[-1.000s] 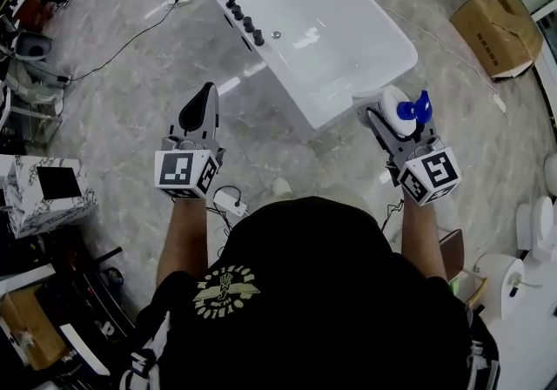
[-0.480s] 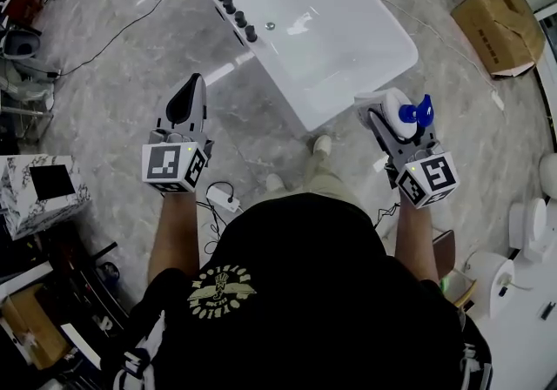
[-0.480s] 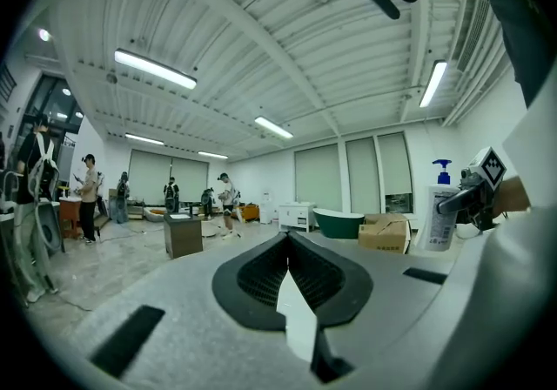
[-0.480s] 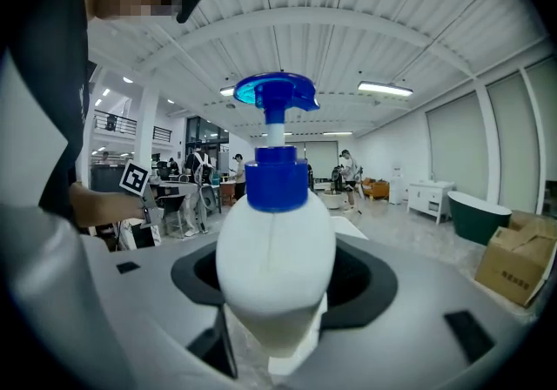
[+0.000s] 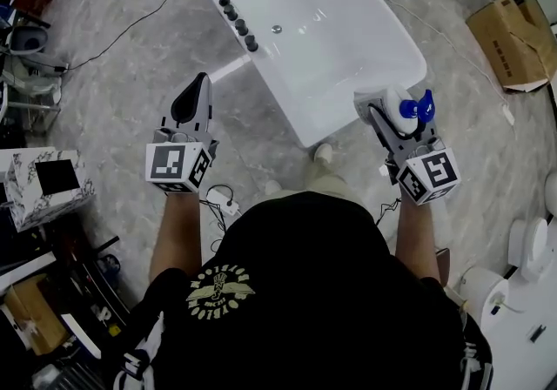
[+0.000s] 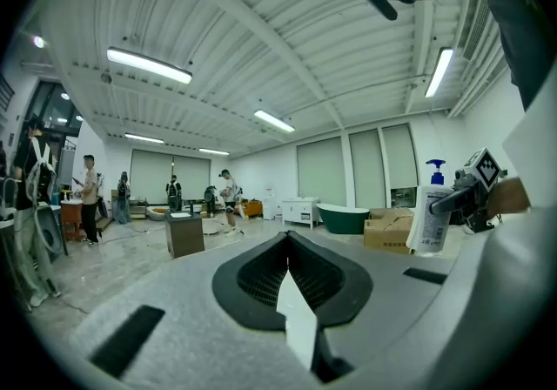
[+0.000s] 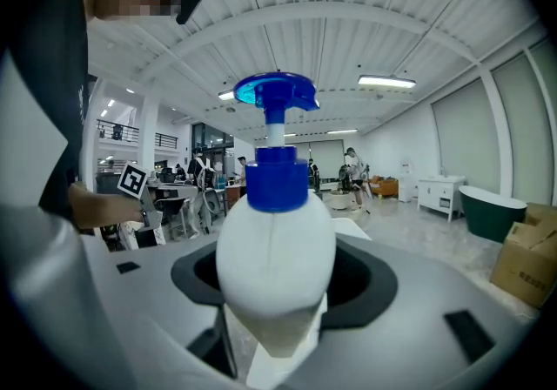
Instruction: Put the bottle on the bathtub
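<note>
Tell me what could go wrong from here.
The rim of the bathtub looks narrow, so the bottle, held in the right gripper, might tip inward or onto the floor. A power strip and its cable lie near the person's foot, which is a trip risk while stepping closer.

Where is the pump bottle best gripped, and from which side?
Grip the bottle on its white body, below the blue pump, with the jaws closing on its two flanks, as the right gripper does. The body is broad and rounded; the pump neck is thin.
</note>
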`<state>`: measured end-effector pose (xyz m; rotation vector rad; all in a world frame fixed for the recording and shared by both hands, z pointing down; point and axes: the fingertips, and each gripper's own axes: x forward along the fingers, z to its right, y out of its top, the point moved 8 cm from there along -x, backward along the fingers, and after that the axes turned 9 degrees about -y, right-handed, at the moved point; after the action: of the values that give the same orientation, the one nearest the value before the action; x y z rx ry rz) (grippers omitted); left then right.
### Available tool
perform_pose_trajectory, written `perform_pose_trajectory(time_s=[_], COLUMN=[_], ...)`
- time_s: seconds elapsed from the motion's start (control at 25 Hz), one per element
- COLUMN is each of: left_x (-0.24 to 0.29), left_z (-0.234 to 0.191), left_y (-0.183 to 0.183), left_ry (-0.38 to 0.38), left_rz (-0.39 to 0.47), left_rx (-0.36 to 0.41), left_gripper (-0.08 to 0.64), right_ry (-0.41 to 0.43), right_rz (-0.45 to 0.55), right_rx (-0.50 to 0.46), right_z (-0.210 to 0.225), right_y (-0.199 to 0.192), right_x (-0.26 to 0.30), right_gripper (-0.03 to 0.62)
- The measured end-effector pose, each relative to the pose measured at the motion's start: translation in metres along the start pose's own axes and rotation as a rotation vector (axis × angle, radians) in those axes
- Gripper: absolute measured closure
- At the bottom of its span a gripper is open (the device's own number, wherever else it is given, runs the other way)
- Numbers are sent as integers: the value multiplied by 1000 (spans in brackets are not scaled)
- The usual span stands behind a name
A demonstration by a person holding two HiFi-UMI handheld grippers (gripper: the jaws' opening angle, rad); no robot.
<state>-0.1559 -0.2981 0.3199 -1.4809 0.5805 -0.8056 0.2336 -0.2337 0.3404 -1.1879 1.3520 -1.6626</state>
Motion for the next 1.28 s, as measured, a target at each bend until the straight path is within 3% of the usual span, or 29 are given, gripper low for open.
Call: perform_pose_trajectory(time_s=[0.32, 0.52, 0.72, 0.88, 1.0, 1.28], left_x=[59, 63, 43, 26, 24, 44], left_z=[20, 28, 24, 11, -5, -69], left_y=[13, 16, 9, 1, -10, -30], left_ry=[95, 210, 311, 364, 350, 179], left_rz=[1, -10, -38, -77, -105, -139], left_rx=[-4, -9, -30, -31, -16, 2], left_gripper=[551, 551, 551, 551, 551, 551], right_ry=[111, 237, 370, 437, 470, 353], right_rz=[-23, -40, -24, -74, -148, -257], right_rx=[-15, -27, -79, -64, -34, -54], right_z=[73, 97, 83, 57, 35, -18], right_y=[1, -7, -30, -61, -91, -154], right_x=[48, 95, 148, 180, 202, 244], right_gripper=[325, 325, 325, 325, 325, 325])
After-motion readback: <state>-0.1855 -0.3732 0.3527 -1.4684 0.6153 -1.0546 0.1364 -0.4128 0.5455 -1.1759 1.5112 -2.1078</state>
